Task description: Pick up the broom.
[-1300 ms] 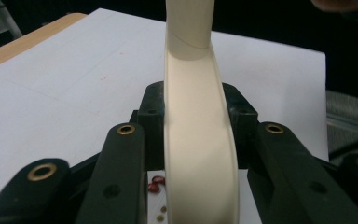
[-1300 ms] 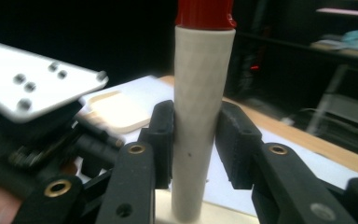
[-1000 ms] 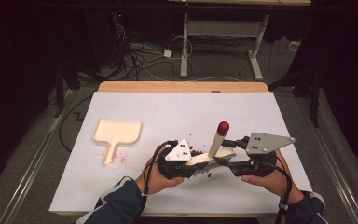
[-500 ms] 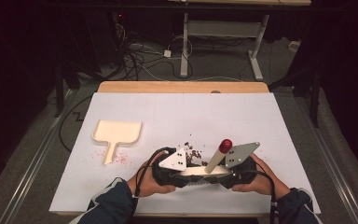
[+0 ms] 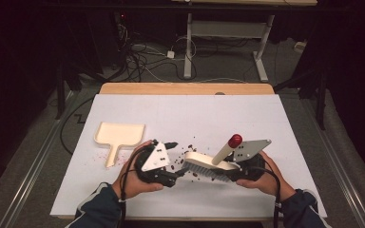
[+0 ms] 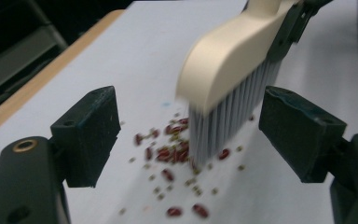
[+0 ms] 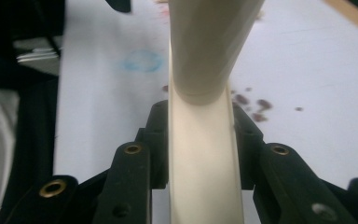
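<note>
The right gripper, low and right of centre in the high view, is clamped on the cream back of a hand brush; its jaws have just been closing further, and in the right gripper view both black jaws press against the sides of the brush's body. The brush lies nearly level, its grey bristles pointing down to the white table sheet, and its handle slants up and to the right to a red tip. The person's right hand wraps that gripper from the lower right.

The left gripper, just left of the brush head, has just been opening its jaws, and they stand wide apart with nothing pressed between them. In the left gripper view the two black pads flank the bristles without touching them, and the brush head fills the upper centre. Under and before the bristles lies a scatter of red beans and smaller pale grains on the sheet. The left hand holds this gripper at the lower left of centre.

Further out, a cream dustpan lies flat at the left of the sheet, well apart from the brush, its handle pointing toward the bottom of the frame, with faint pinkish specks beside it.
</note>
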### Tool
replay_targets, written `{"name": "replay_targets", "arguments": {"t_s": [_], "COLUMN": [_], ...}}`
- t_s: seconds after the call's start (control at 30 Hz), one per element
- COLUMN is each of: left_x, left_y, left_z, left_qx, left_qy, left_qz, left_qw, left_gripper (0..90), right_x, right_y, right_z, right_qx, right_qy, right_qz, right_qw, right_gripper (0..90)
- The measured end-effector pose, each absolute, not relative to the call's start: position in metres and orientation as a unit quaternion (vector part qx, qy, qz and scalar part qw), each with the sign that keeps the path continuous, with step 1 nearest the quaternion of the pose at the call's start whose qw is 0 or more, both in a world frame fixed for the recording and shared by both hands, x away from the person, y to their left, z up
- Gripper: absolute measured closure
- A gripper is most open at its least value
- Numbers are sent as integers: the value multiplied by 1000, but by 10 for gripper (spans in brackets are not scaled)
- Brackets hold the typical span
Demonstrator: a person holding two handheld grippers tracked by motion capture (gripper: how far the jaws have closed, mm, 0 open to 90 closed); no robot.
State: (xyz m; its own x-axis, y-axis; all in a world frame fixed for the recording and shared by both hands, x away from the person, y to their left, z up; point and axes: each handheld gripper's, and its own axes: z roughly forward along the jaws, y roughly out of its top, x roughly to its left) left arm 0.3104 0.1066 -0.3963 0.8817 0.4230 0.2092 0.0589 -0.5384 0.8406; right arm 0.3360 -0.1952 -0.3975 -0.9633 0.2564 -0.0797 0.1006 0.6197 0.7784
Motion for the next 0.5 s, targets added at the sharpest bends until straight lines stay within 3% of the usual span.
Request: {"name": "replay_targets", "arguments": {"t_s": [0.2, 0.5], "left_x": [307, 292], "left_y": [164, 212], "left_z": [-412, -442], "left_qx": [830, 822], "left_qy": [219, 295], "left_qz": [264, 269], "left_qw": [439, 406], "left_gripper": [188, 189], "right_x": [345, 353], "right_y": [-207, -218], "right_z": [-387, -385], "right_qx": [150, 200], "right_qy": [875, 865], "right_qz": [445, 422], "right_qw": [122, 183], "right_gripper": [677, 678]}}
